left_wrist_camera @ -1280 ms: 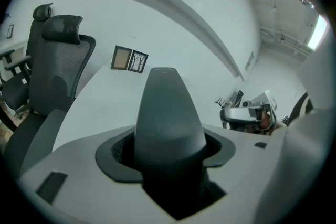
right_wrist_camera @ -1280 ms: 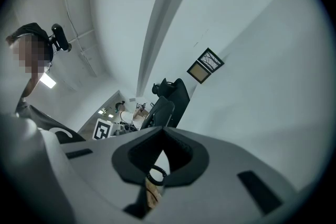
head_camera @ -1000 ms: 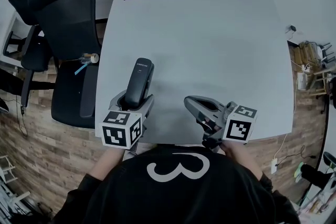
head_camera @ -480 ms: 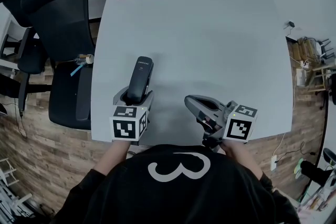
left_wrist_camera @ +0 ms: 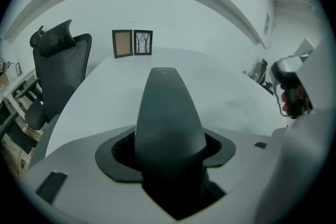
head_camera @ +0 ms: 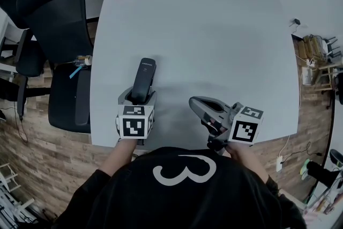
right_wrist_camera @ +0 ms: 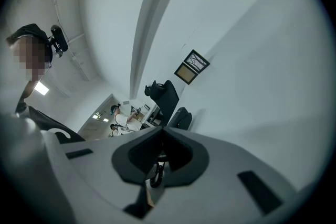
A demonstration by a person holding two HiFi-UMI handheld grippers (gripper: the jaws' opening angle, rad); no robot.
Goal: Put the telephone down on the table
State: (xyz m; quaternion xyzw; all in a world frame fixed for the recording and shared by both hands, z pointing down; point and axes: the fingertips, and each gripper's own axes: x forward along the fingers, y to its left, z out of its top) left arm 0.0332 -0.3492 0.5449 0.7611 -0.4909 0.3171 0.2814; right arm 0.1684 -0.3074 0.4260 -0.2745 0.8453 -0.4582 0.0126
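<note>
The left hand-held gripper (head_camera: 138, 97) was clenched on the lower end of the dark cordless telephone (head_camera: 145, 75). The handset pointed away from the person over the near left part of the white counter (head_camera: 214, 35). The right hand-held gripper (head_camera: 194, 104) hung beside it, jaws together and holding nothing.

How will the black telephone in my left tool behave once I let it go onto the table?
Probably stiff: the telephone sticks out straight from the left tool without sagging. Its smooth, rounded back may slide or rock on the slick table. Slim body suggests it's fairly light.
</note>
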